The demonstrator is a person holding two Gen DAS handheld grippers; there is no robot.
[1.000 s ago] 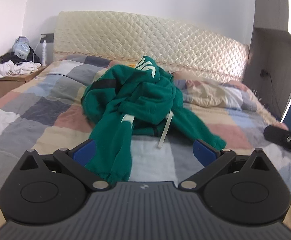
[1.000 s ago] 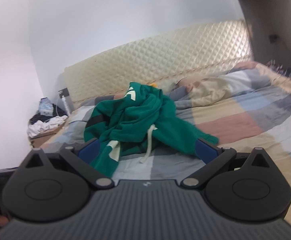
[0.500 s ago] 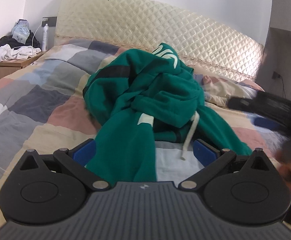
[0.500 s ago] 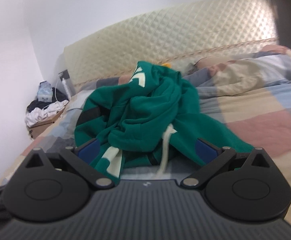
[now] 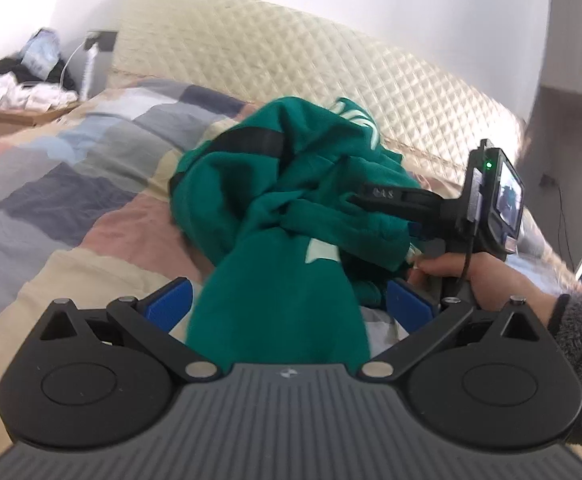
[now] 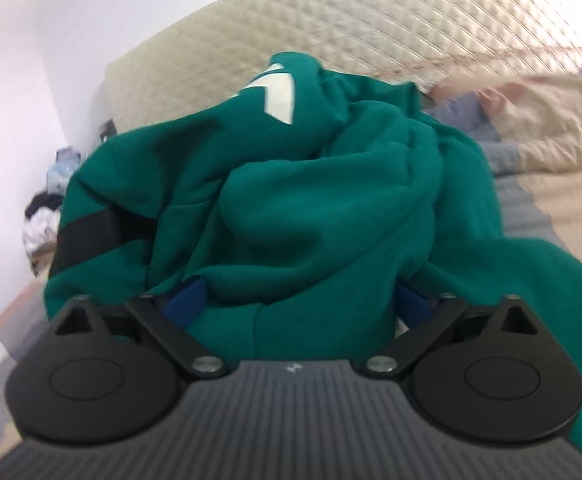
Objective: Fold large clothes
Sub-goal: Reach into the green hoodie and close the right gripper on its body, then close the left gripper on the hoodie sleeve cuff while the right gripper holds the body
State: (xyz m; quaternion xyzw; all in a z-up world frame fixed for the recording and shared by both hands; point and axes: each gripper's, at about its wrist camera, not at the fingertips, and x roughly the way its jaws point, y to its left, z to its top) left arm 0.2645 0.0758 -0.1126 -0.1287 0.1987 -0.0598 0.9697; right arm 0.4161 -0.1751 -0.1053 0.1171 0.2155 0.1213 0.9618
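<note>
A crumpled green hoodie (image 5: 291, 184) with pale lettering and a black band lies heaped on the patchwork bed (image 5: 71, 184). My left gripper (image 5: 291, 306) is open, and a green sleeve (image 5: 279, 300) runs between its blue pads (image 5: 169, 306) without being pressed. My right gripper (image 6: 297, 306) is pushed into the heap (image 6: 311, 208); its jaws are closing with green cloth bunched between them. In the left wrist view the right gripper (image 5: 375, 212) reaches into the hoodie from the right, held by a hand (image 5: 479, 276) in a grey fleece sleeve.
A quilted cream headboard (image 5: 311, 68) runs along the far side of the bed. A bedside table with piled clothes (image 5: 15, 88) stands at the far left. A rumpled duvet (image 6: 543, 128) lies to the right of the hoodie. A grey cabinet (image 5: 571, 128) stands far right.
Both grippers have come forward and down to the hoodie. The right gripper has gone into the heap and its jaws have narrowed. The sleeve now lies between the left gripper's pads.
</note>
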